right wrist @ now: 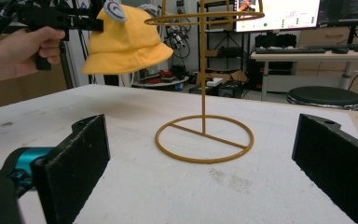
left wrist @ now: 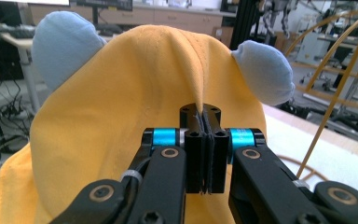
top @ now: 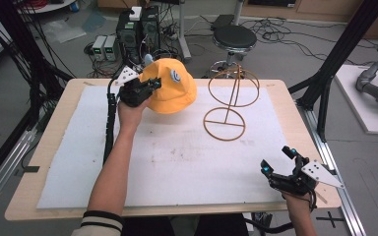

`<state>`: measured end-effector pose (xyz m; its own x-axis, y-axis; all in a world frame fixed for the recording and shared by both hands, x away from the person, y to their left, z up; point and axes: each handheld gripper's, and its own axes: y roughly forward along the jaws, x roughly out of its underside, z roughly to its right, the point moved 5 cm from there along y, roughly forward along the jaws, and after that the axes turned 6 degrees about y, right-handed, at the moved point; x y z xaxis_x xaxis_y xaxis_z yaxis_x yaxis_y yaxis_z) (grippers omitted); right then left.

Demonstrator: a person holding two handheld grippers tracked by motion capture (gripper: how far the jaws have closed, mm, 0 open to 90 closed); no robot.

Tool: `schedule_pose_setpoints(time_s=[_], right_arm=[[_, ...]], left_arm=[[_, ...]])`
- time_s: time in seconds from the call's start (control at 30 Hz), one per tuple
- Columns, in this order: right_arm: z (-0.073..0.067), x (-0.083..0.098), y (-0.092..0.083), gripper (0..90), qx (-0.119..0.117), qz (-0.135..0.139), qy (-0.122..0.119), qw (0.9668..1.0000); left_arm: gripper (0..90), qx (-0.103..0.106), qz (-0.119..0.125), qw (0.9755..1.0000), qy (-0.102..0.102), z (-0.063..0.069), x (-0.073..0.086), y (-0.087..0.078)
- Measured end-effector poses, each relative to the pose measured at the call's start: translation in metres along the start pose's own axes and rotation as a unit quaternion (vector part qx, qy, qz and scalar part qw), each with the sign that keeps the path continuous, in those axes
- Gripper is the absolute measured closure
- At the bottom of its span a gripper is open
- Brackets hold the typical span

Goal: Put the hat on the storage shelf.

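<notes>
In the high view, the left claw [top: 150, 84] sits in the upper centre-left of the frame, clenched on the near edge of the yellow hat [top: 172, 86], which hangs above the far part of the desk [top: 44, 147]. The jaws are small here, and the pinch itself is hard to make out. Just right of the hat stands the wire hat stand [top: 230, 101], its round base on the white pad [top: 177, 157] and its domed top ring beside the hat but apart from it. The right claw [top: 279, 161] rests at the lower right, over the pad's near corner, its jaws spread wide with nothing between them. The person's forearms are cut off by the bottom edge.

In the left gripper view, the left claw [left wrist: 205, 135] shows what the high view hides: the two black jaws are pressed together on a fold of the hat's [left wrist: 121, 121] yellow cloth, which rises from the pinch. Two pale blue padded ears [left wrist: 64, 46] stick out at the upper left and upper right. The hat blocks most of the scene; part of the stand's [left wrist: 326, 112] gold wire shows at the right edge.

In the right gripper view, the right claw [right wrist: 200, 168] stands released, one black pad at the lower left, the other at the lower right. Between them, farther off, the stand's [right wrist: 204, 140] base ring lies on the pad; its top ring is cut by the upper edge. The hat [right wrist: 126, 44] hangs at the upper left, clear of the desk, with a hand [right wrist: 16, 56] holding the other gripper beside it.
</notes>
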<state>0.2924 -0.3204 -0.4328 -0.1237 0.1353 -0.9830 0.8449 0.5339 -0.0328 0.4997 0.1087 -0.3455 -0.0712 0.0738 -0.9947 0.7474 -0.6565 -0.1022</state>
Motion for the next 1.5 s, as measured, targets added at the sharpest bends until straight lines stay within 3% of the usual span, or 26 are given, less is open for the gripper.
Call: schedule_pose_setpoints(time_s=[0.2,0.73,1.13,1.5], right_arm=[[0.000,0.000,0.001,3.7,0.000,0.000,0.000,1.0000],[-0.003,0.000,0.004,3.7,-0.003,-0.001,-0.001,1.0000],[-0.004,-0.001,0.004,3.7,-0.005,0.000,0.000,1.0000],[-0.003,-0.004,0.001,3.7,-0.003,0.007,-0.002,1.0000]], left_arm=[[88.4,-0.011,0.039,0.9991,0.016,0.005,-0.029,-0.011],[88.4,-0.011,0.096,0.9953,0.010,0.023,-0.078,-0.021],[88.4,0.023,0.126,0.9916,0.014,0.061,-0.114,-0.010],[88.4,0.049,0.140,0.9887,0.023,0.097,-0.132,0.006]])
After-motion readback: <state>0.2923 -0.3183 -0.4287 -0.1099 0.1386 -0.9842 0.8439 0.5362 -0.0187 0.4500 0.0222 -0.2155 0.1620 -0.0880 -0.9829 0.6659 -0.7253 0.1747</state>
